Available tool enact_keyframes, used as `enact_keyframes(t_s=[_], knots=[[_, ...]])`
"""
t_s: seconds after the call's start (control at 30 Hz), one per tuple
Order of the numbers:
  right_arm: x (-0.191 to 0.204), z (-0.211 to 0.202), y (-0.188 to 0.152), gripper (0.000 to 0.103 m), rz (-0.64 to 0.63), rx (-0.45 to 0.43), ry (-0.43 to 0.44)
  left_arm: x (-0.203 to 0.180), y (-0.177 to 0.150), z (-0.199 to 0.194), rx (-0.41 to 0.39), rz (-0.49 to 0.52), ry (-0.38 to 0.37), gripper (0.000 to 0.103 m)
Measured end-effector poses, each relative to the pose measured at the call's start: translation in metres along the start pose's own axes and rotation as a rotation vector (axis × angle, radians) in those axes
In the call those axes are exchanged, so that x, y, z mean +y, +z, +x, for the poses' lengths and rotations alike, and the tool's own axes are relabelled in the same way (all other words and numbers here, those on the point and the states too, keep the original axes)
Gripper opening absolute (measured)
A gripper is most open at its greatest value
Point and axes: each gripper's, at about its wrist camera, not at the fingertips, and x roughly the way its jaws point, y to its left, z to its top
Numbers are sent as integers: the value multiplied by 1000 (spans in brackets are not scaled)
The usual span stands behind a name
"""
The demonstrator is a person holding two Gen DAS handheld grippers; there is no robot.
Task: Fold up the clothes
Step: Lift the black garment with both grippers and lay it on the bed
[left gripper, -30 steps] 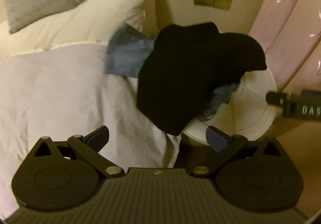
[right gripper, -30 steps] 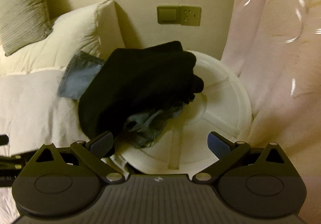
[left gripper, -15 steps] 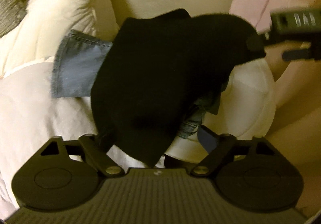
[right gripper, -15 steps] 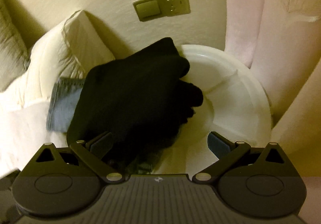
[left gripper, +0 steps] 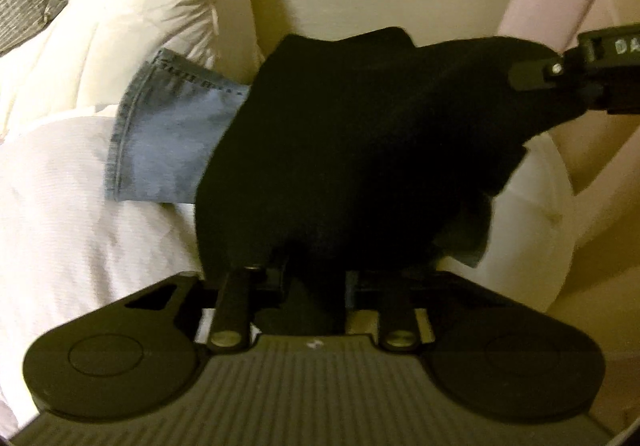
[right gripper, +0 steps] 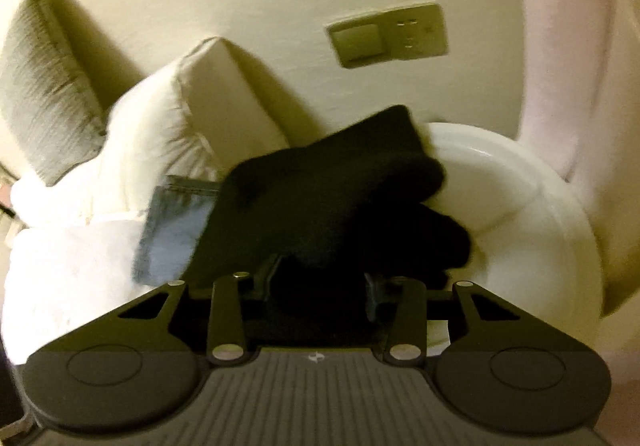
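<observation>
Both tools only from left [left gripper: 314, 282] [left gripper: 576, 70]

- The sweater [left gripper: 352, 150] lies partly on the bed cover [left gripper: 68, 214] and partly on the round tub [right gripper: 532, 230], which sits to the right of the bed.
- The jeans [left gripper: 172, 150] lie under the sweater, one leg reaching out to its left onto the bed cover.
- The pillow [left gripper: 132, 26] stands behind the jeans against the wall; the cushion [right gripper: 44, 102] leans to its left.
- The wall socket [right gripper: 388, 34] sits on the wall above the sweater.
- The curtain [right gripper: 580, 46] hangs right of the tub.
- The left gripper [left gripper: 312, 282] pinches the sweater's near edge; the right gripper [right gripper: 318, 278] grips its right end.
</observation>
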Motion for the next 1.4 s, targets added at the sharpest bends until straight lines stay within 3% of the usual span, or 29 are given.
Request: enact_keyframes(t_s=[0.1,0.13,0.2,0.37,0.47,0.63,0.8,0.97,1.17,1.4], knots=[[-2,12,5,49,31,34,36,0,0,10,6,5,6,41],[-4,17,5,58,47,46,42,-1,0,13,8,7,1,40],[-5,26,3,60,56,60,30,-2,-1,18,14,18,-14,27],[5,15,12,23,-7,-14,35,6,5,4,-24,-14,-66,11],[18,-5,32,20,-15,-105,84,14,17,-21,-101,-43,-89,9],[47,-37,65,18,-42,-260,185,43,42,-79,-301,-114,-80,8],[106,-67,85,17,-166,-373,312,75,40,-135,-448,-175,-16,7],[172,-98,77,17,-307,-432,460,103,0,-190,-543,-264,41,7],[249,-143,33,17,-433,-452,676,134,-82,-283,-698,-392,153,7],[336,-219,-42,17,-550,-449,995,148,-213,-425,-896,-516,405,7]])
